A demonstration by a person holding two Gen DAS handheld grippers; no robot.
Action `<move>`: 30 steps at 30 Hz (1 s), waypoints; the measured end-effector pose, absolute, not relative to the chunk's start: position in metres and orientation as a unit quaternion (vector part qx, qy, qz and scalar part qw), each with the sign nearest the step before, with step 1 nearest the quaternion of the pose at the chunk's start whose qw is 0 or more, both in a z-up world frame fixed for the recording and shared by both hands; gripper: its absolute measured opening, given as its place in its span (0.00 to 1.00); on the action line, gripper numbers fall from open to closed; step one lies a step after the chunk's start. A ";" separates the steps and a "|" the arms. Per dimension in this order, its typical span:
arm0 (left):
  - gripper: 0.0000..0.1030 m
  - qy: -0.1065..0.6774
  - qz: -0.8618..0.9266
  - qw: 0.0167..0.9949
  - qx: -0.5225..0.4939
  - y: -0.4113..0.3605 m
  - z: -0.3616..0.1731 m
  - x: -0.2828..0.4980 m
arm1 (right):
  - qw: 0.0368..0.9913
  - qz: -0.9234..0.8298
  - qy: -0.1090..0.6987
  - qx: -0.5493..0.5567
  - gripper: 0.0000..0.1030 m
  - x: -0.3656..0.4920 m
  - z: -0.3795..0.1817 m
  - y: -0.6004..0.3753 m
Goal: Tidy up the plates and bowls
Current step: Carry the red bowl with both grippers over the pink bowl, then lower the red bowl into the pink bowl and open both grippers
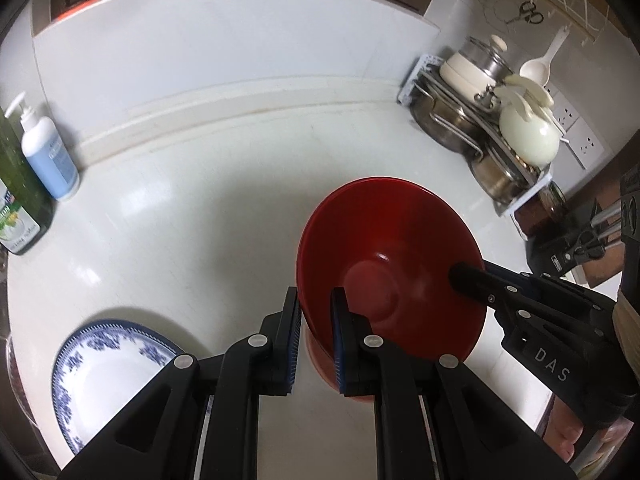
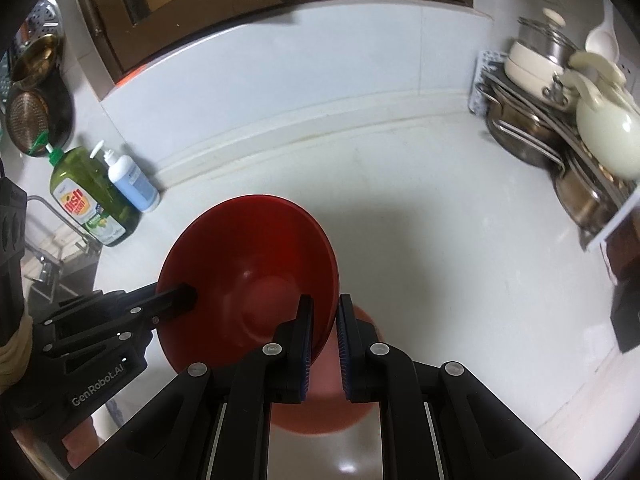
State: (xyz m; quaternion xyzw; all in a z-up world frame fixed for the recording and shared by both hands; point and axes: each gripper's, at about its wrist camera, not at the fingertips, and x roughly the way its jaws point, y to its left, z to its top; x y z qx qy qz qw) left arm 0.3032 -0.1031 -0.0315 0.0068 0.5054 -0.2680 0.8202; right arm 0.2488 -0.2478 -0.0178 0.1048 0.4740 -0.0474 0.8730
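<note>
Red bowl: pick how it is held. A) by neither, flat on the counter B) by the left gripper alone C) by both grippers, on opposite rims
C: the left gripper and the right gripper each have jaws straddling the red bowl rim.

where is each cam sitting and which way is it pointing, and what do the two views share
Left wrist: sits on the left claw, looking forward and down over the white counter. Its fingers grip the near-left rim of the red bowl; the right claw enters from the right, and a blue-patterned plate lies lower left.
Right wrist: sits on the right claw, facing the same counter, pinching the red bowl at its right rim; the left claw enters from the left.
Shared: bowl, soap bottles, pot rack.
</note>
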 end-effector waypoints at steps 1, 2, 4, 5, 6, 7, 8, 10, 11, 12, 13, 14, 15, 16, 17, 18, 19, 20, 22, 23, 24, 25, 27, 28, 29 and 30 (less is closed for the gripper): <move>0.14 0.507 -0.269 0.819 0.008 -0.104 -0.033 0.302 | 0.872 -0.049 0.475 0.107 0.13 0.246 -0.020 -0.249; 0.14 0.512 -0.269 0.816 0.008 -0.105 -0.036 0.301 | 0.871 -0.050 0.476 0.107 0.13 0.244 -0.022 -0.251; 0.14 0.517 -0.269 0.813 0.012 -0.108 -0.041 0.299 | 0.869 -0.052 0.481 0.108 0.13 0.241 -0.026 -0.254; 0.14 0.521 -0.268 0.810 0.014 -0.110 -0.045 0.298 | 0.866 -0.052 0.485 0.110 0.13 0.239 -0.029 -0.255; 0.14 0.525 -0.268 0.808 0.014 -0.111 -0.047 0.298 | 0.865 -0.052 0.487 0.109 0.13 0.238 -0.031 -0.256; 0.14 0.527 -0.267 0.806 0.015 -0.112 -0.049 0.298 | 0.863 -0.053 0.491 0.110 0.13 0.237 -0.035 -0.257; 0.14 0.531 -0.266 0.804 0.017 -0.113 -0.052 0.297 | 0.861 -0.053 0.494 0.112 0.13 0.236 -0.037 -0.258; 0.14 0.535 -0.265 0.802 0.020 -0.114 -0.055 0.297 | 0.858 -0.053 0.499 0.114 0.13 0.235 -0.041 -0.260; 0.14 0.537 -0.265 0.801 0.021 -0.115 -0.057 0.296 | 0.856 -0.053 0.501 0.117 0.13 0.234 -0.044 -0.262; 0.14 0.540 -0.265 0.798 0.020 -0.115 -0.059 0.295 | 0.854 -0.053 0.504 0.118 0.13 0.233 -0.046 -0.262; 0.14 0.542 -0.264 0.798 0.021 -0.116 -0.060 0.295 | 0.852 -0.054 0.506 0.119 0.13 0.233 -0.048 -0.263; 0.14 0.544 -0.264 0.796 0.023 -0.117 -0.062 0.295 | 0.851 -0.054 0.508 0.120 0.13 0.232 -0.050 -0.264; 0.14 0.546 -0.263 0.795 0.022 -0.118 -0.063 0.294 | 0.850 -0.054 0.510 0.120 0.13 0.231 -0.051 -0.263; 0.15 0.547 -0.263 0.794 0.023 -0.118 -0.064 0.294 | 0.849 -0.054 0.512 0.119 0.13 0.230 -0.053 -0.263; 0.14 0.549 -0.262 0.794 0.024 -0.119 -0.066 0.293 | 0.847 -0.054 0.515 0.120 0.13 0.229 -0.055 -0.263; 0.15 0.550 -0.261 0.793 0.025 -0.120 -0.068 0.292 | 0.846 -0.054 0.517 0.119 0.13 0.229 -0.057 -0.262; 0.15 0.551 -0.260 0.793 0.026 -0.120 -0.069 0.292 | 0.844 -0.054 0.520 0.120 0.13 0.229 -0.058 -0.263; 0.15 0.552 -0.259 0.792 0.027 -0.121 -0.070 0.292 | 0.842 -0.054 0.522 0.122 0.13 0.229 -0.060 -0.263; 0.15 0.556 -0.258 0.790 0.029 -0.122 -0.074 0.292 | 0.840 -0.053 0.526 0.122 0.13 0.229 -0.064 -0.263; 0.15 0.557 -0.257 0.789 0.029 -0.123 -0.075 0.292 | 0.839 -0.053 0.528 0.123 0.13 0.229 -0.065 -0.263; 0.15 0.558 -0.256 0.789 0.031 -0.123 -0.077 0.291 | 0.838 -0.052 0.529 0.122 0.13 0.229 -0.066 -0.264; 0.15 0.559 -0.255 0.788 0.032 -0.124 -0.079 0.291 | 0.838 -0.052 0.529 0.121 0.13 0.228 -0.067 -0.264; 0.16 0.562 -0.253 0.787 0.035 -0.125 -0.082 0.291 | 0.837 -0.051 0.531 0.120 0.13 0.228 -0.070 -0.264; 0.17 0.564 -0.254 0.785 0.034 -0.126 -0.083 0.292 | 0.836 -0.051 0.532 0.120 0.13 0.228 -0.071 -0.265; 0.17 0.566 -0.253 0.784 0.033 -0.127 -0.084 0.292 | 0.835 -0.051 0.534 0.121 0.13 0.229 -0.072 -0.265; 0.17 0.567 -0.252 0.784 0.033 -0.128 -0.085 0.292 | 0.834 -0.051 0.535 0.122 0.13 0.228 -0.073 -0.265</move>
